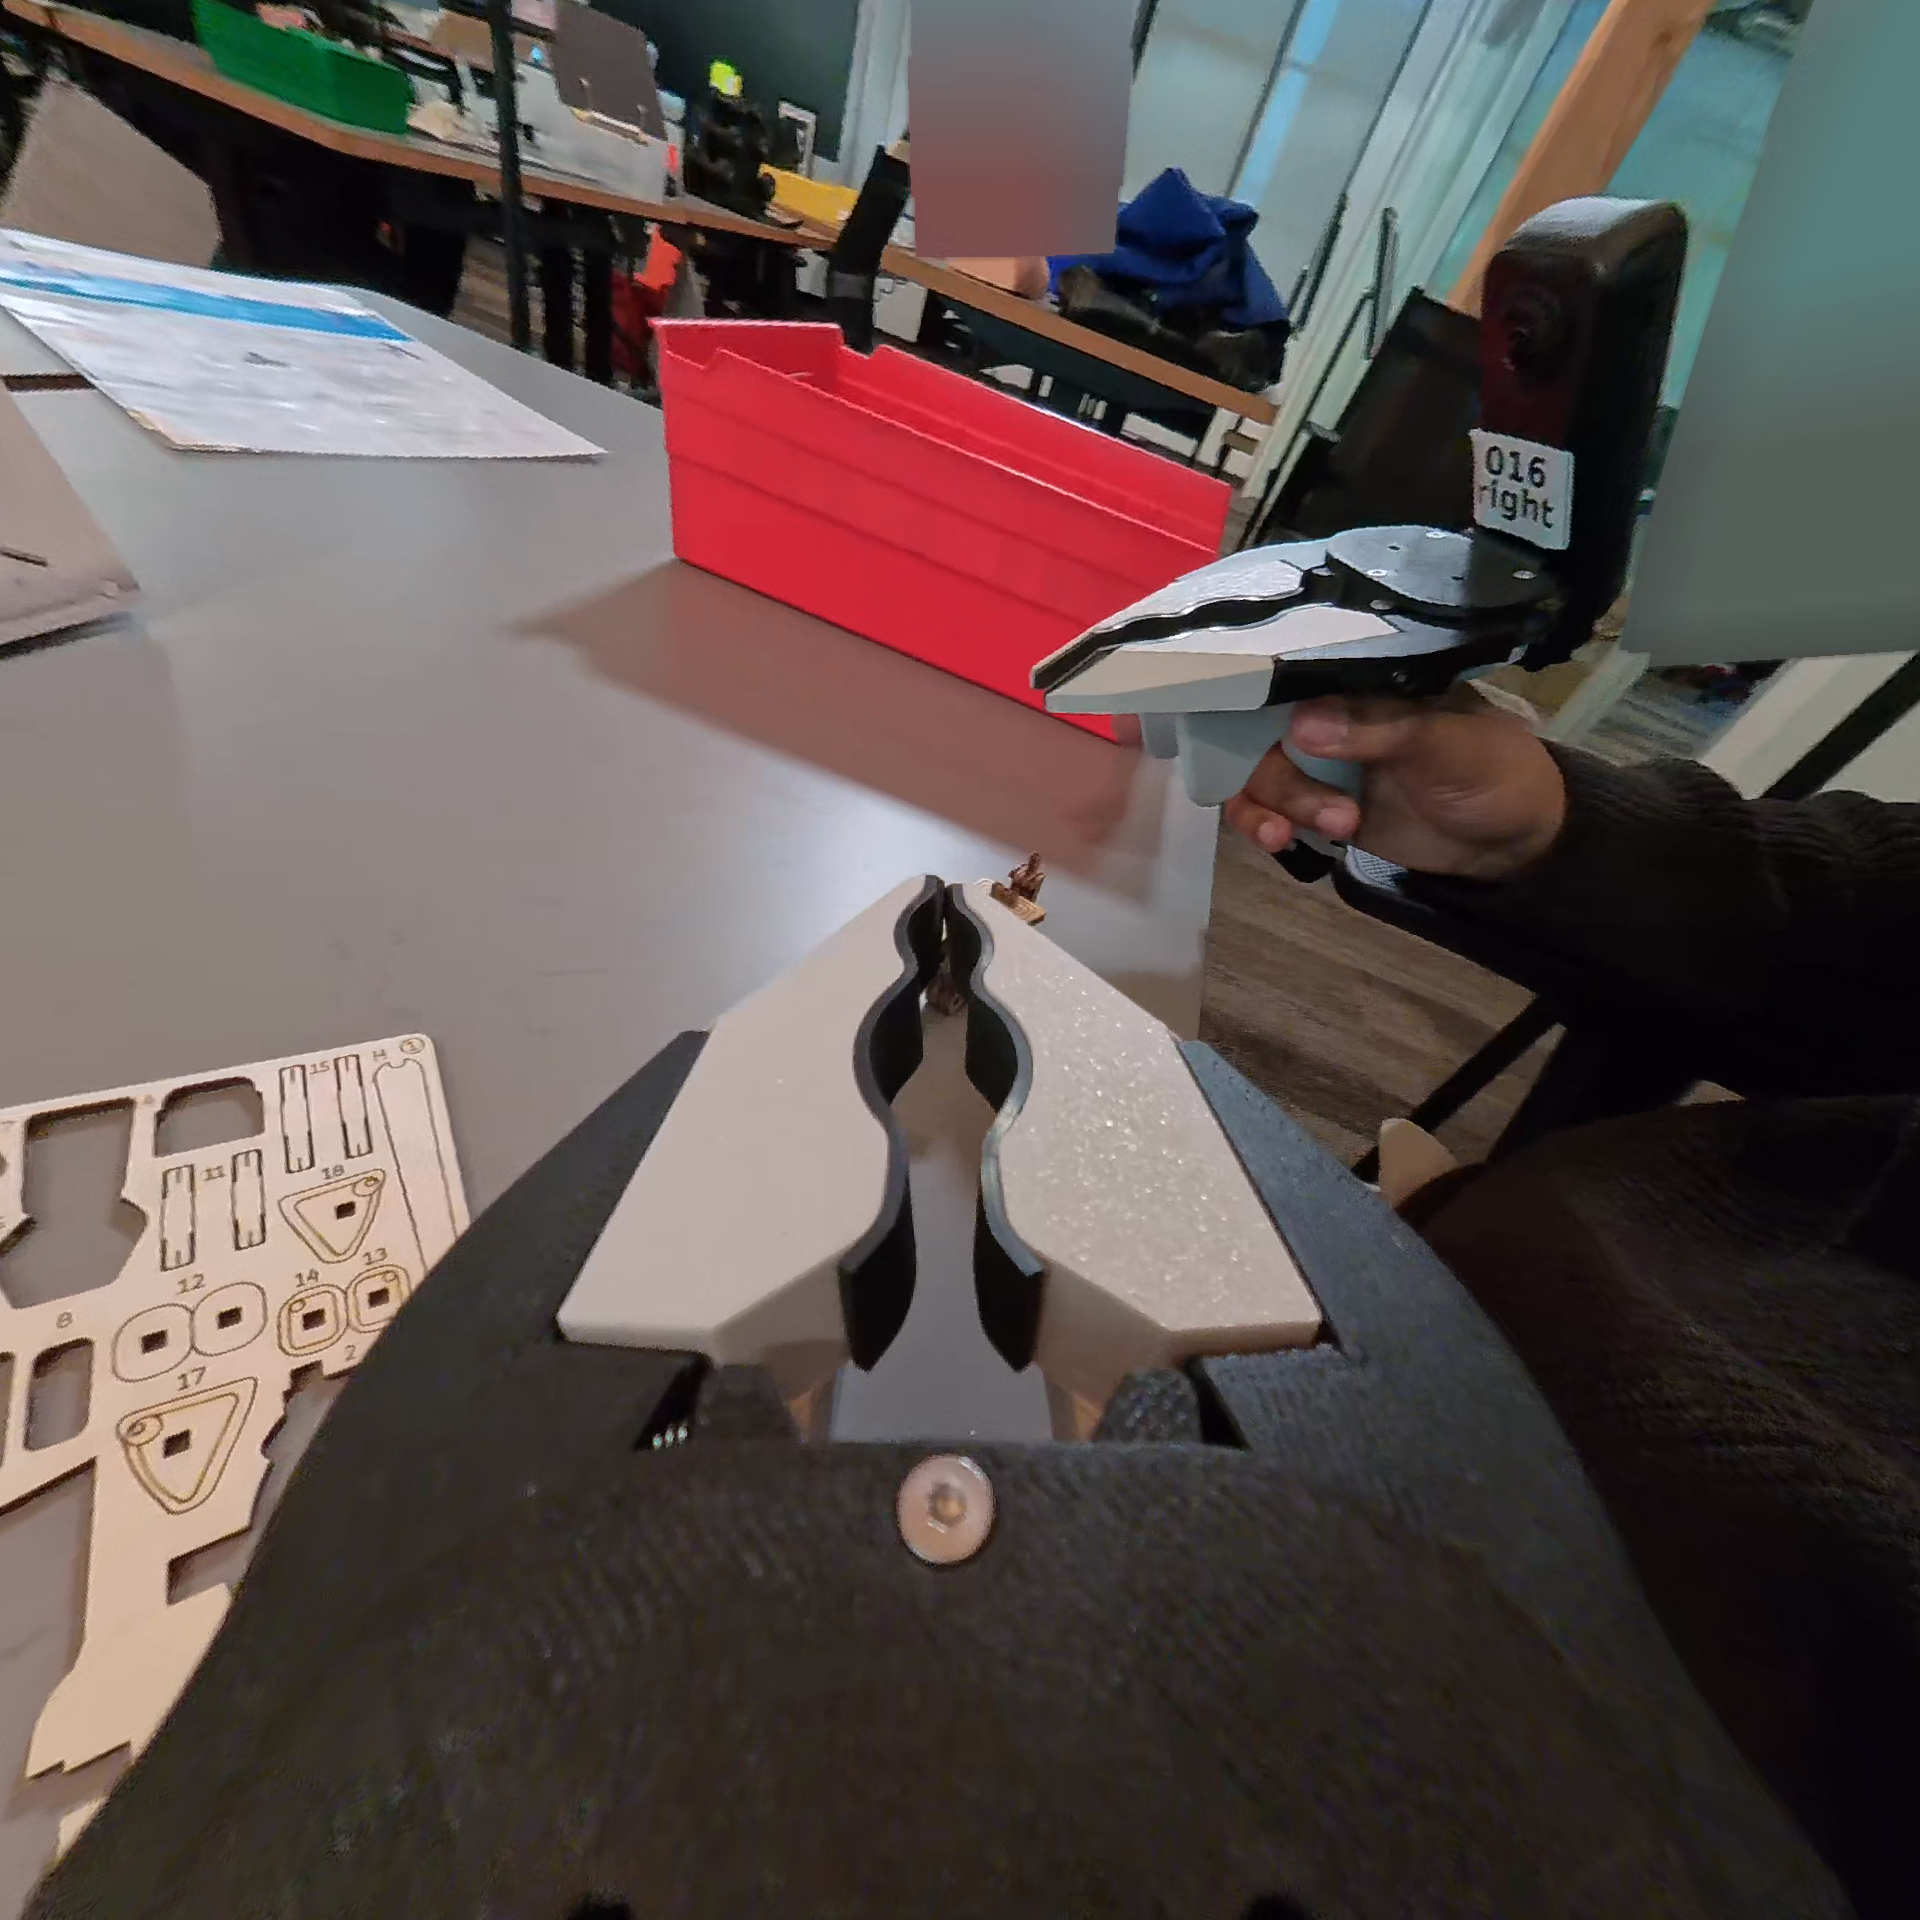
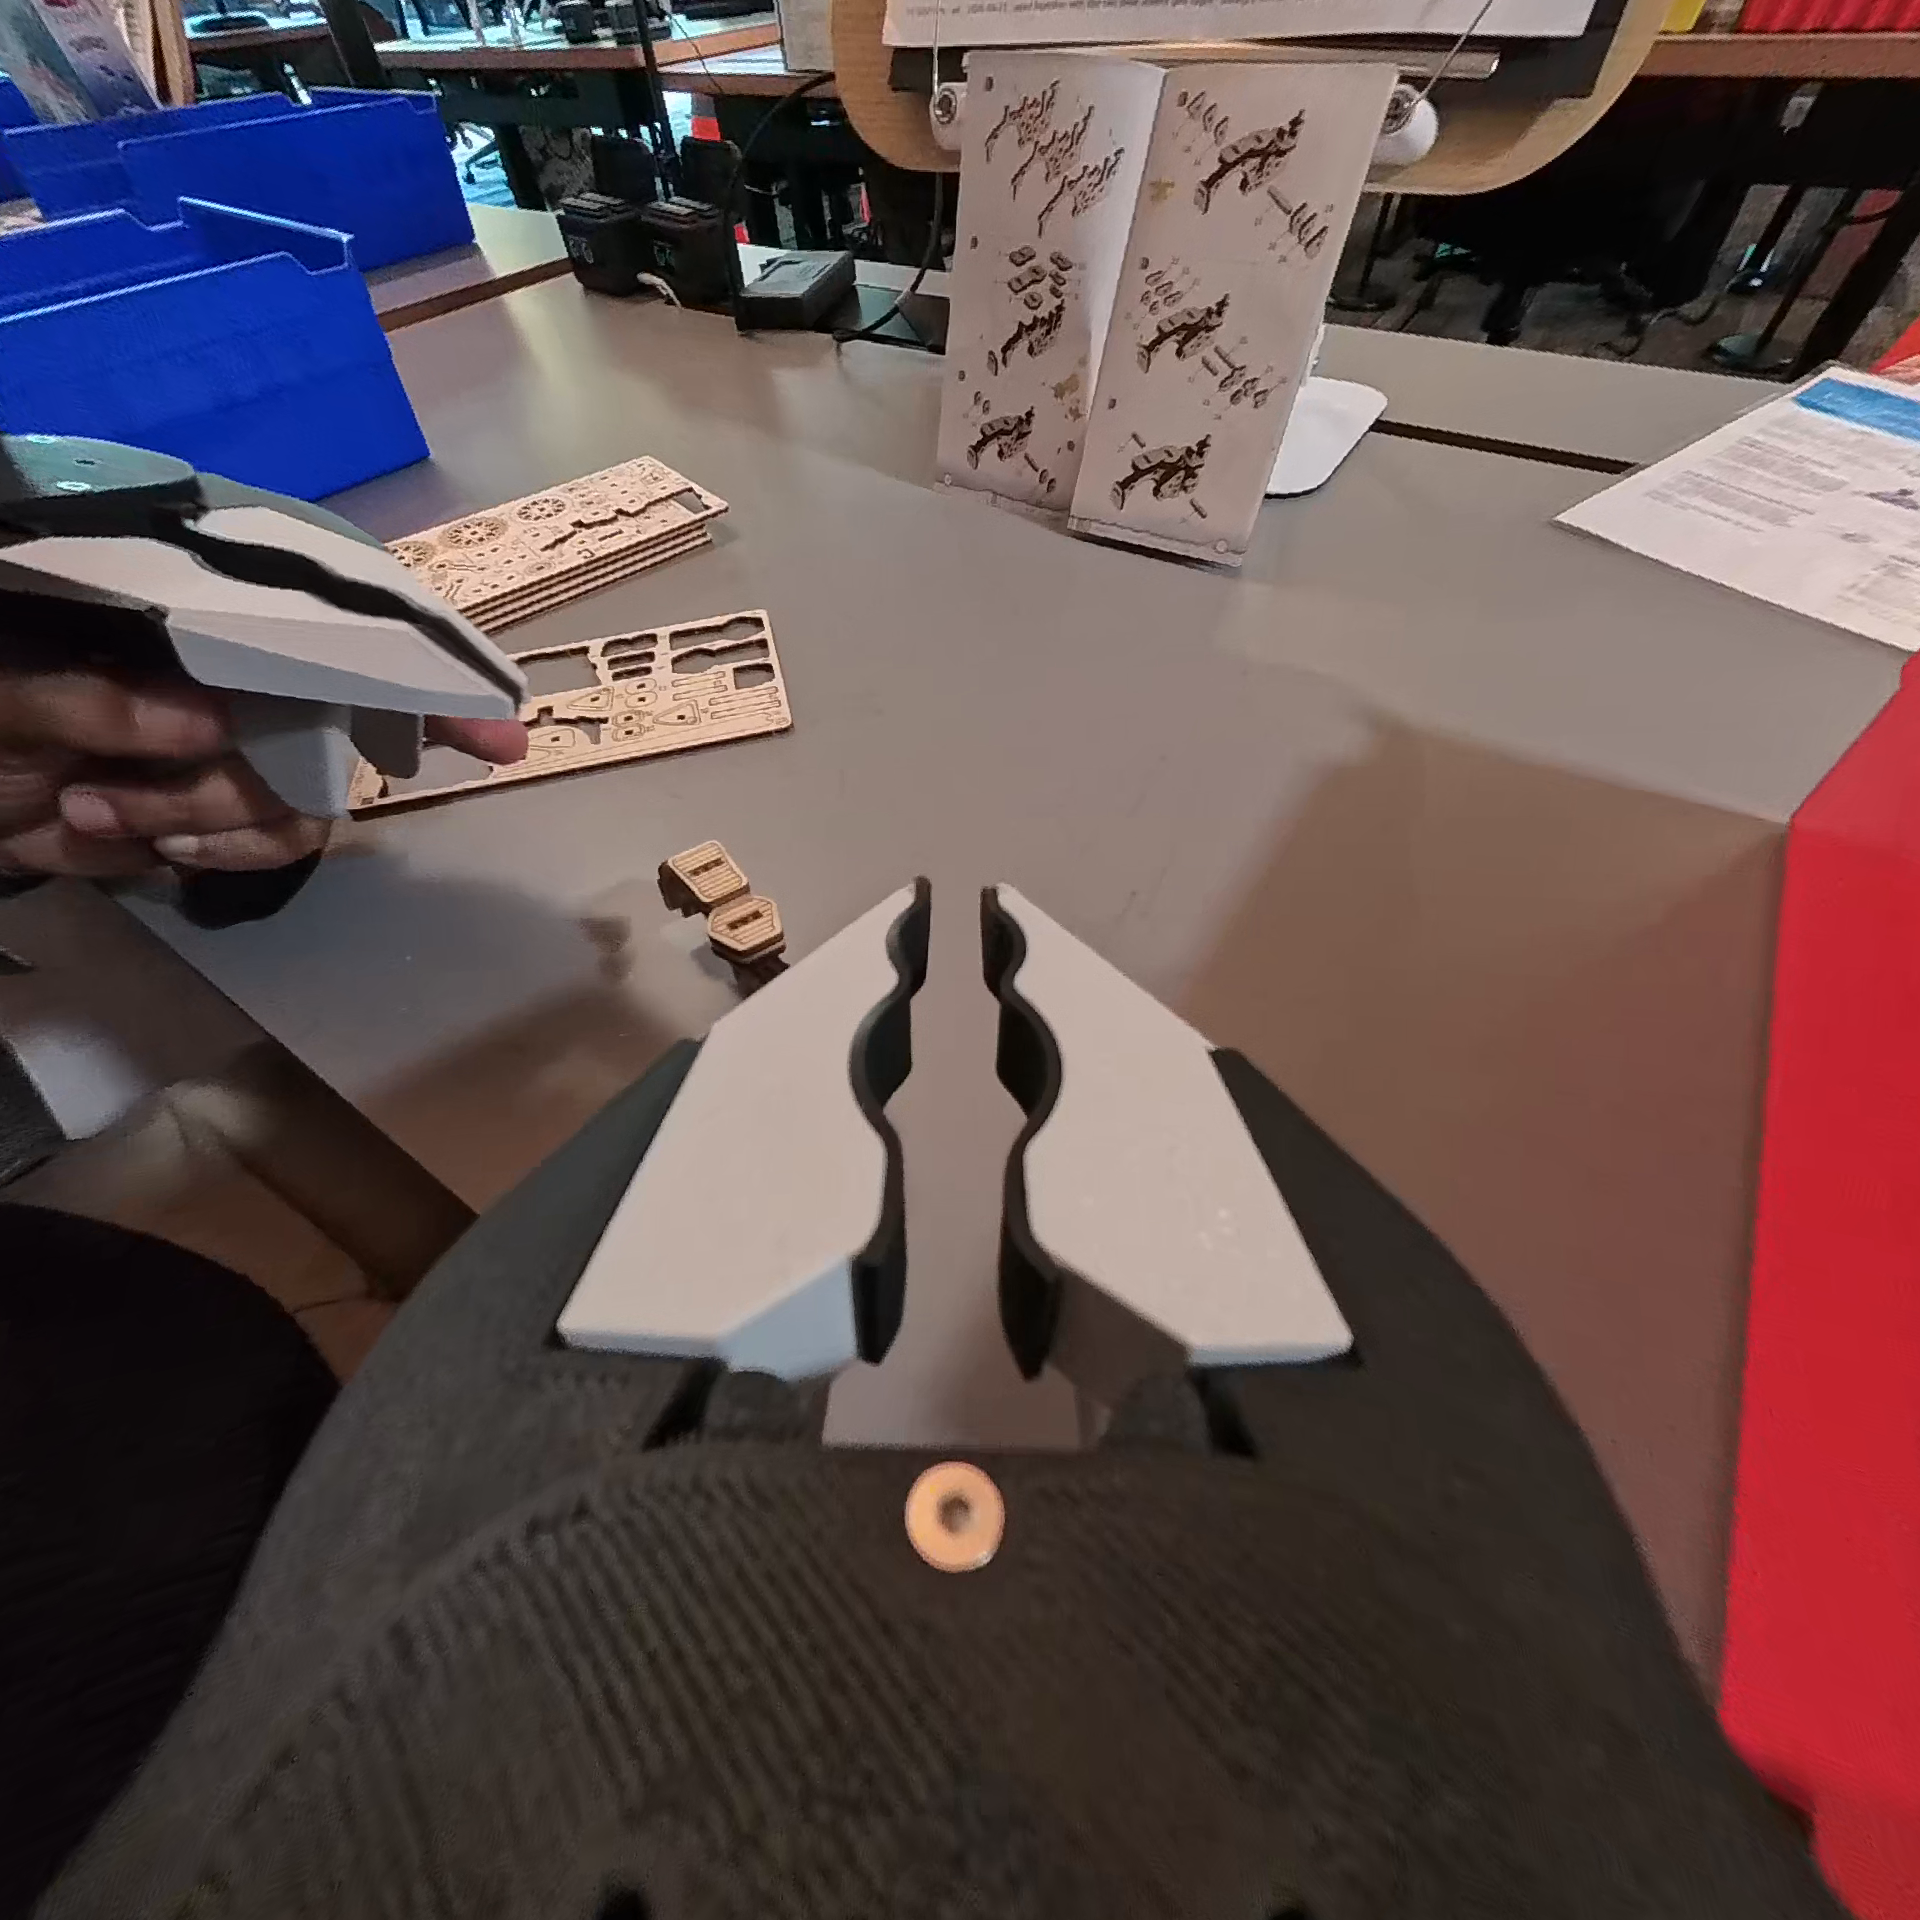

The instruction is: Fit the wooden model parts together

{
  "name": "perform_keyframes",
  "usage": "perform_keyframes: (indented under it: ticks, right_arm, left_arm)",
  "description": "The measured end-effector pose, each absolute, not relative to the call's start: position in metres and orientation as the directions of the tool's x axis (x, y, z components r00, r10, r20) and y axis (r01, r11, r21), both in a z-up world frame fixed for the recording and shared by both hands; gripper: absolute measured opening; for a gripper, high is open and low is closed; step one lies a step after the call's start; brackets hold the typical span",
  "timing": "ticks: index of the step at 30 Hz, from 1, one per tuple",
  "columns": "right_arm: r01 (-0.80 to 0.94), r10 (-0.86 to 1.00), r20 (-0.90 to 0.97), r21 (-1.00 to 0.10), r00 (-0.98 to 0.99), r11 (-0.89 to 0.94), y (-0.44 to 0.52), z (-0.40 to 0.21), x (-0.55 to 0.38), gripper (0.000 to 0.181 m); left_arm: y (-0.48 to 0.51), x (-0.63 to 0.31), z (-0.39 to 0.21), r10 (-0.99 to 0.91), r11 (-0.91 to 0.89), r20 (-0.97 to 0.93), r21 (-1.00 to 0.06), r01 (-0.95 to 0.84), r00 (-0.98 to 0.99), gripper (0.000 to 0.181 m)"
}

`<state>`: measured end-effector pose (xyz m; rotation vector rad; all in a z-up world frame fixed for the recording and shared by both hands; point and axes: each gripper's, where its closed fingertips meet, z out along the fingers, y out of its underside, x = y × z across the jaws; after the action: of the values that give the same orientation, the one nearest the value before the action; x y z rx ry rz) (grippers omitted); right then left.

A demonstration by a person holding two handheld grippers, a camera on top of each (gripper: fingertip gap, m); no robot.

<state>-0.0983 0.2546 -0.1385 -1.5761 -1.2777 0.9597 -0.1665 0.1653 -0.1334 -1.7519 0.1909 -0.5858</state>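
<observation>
1. Grippers: left gripper (image 1: 943, 896), grey fingers with black wavy pads, tips nearly together; whether it clamps anything, cannot tell. A small dark bit shows in the gap behind the tips, too small to identify.
2. Right gripper (image 2: 954, 896), same build, fingers slightly apart, nothing between them, held above the grey counter (image 2: 1091, 727).
3. Small pale wooden assembled model piece (image 2: 725, 909), two ribbed blocks joined, lies on the counter just ahead-left of the right gripper tips; in the left wrist view it peeks out just beyond the left gripper tips, on their right.
4. Flat pale laser-cut wooden part sheet (image 2: 623, 701) with several cut-outs lies left of the left gripper, on the counter; a stack of similar wooden sheets (image 2: 566, 540) sits beyond it.
5. Red plastic bin (image 1: 914, 520) at right of the right gripper, close.
6. Blue plastic bins (image 2: 197, 312) far left; folded paper instruction sheet with drawings (image 2: 1143, 312) stands ahead of the right gripper.
</observation>
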Motion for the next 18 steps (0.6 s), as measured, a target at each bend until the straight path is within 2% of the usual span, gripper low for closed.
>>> perform_keyframes:
  ticks: [9, 18]
  right_arm:
    - [0.308, 0.983, -0.07, -0.944, 0.167, -0.12, 0.2531, -0.1382, -0.0987, 0.009]
    - [0.311, 0.984, -0.077, -0.942, 0.161, -0.125, 0.2522, -0.1391, -0.0993, 0.009]
  left_arm:
    - [0.1661, -0.1687, -0.1352, -0.398, -0.255, 0.222, -0.959, 0.126, 0.89, 0.0]
    - [0.166, -0.1725, -0.1316, -0.388, -0.246, 0.28, -0.95, 0.194, 0.878, 0.0]
